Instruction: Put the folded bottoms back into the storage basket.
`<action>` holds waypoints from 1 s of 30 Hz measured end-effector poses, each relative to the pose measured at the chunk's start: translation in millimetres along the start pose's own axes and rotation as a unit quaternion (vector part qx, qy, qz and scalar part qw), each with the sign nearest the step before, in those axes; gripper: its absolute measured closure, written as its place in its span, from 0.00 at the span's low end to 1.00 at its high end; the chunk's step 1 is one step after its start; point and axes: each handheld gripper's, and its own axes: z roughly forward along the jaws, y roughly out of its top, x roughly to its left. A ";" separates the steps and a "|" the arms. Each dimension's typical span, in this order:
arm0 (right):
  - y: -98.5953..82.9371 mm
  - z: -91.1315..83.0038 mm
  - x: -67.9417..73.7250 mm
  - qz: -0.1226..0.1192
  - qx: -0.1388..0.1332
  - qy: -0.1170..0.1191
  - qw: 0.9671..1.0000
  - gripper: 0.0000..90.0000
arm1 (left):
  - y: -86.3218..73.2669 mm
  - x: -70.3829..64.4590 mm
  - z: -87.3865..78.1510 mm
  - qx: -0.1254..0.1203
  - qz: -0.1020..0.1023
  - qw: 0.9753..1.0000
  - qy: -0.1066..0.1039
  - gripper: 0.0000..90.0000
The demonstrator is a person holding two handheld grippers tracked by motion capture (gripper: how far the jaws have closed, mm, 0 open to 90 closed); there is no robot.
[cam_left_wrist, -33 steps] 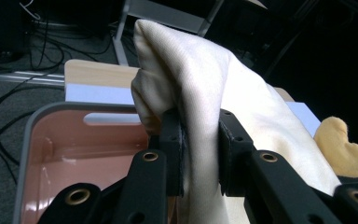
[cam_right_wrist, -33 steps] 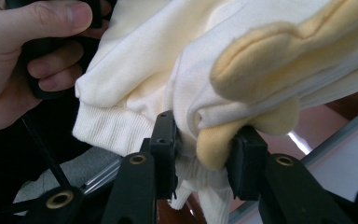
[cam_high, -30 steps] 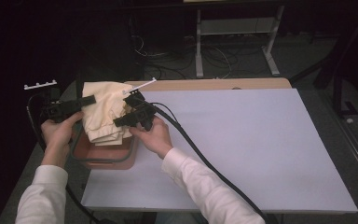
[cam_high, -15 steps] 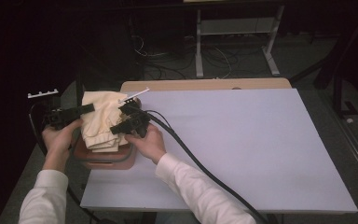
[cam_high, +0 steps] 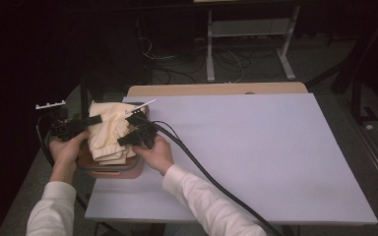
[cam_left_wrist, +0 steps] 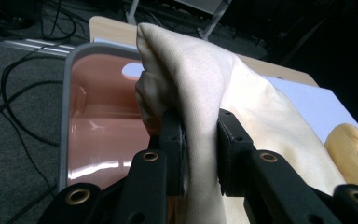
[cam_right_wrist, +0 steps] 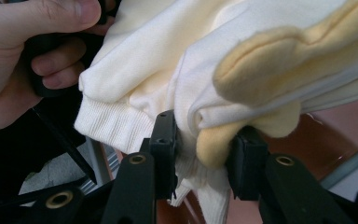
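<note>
Both your left gripper (cam_high: 84, 124) and right gripper (cam_high: 127, 138) clamp the folded cream garment (cam_high: 107, 132), which hangs directly over the basin (cam_high: 109, 170), its opening at six o'clock below.

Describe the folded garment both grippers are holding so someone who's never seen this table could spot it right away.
Start at the big white table top and go to its near left corner, where a brownish-pink bin sits beside it. The cream garment hangs folded over that bin, pinched between the left gripper and right gripper. It is the one pale, soft thing among black tools and cables, with a ribbed cuff and fleecy yellow lining.
</note>
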 end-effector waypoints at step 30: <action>3.4 -6.2 -9.9 -0.040 0.020 -0.007 0.999 0.43 | -8.5 12.3 -5.4 -0.027 -0.014 0.999 0.029 0.44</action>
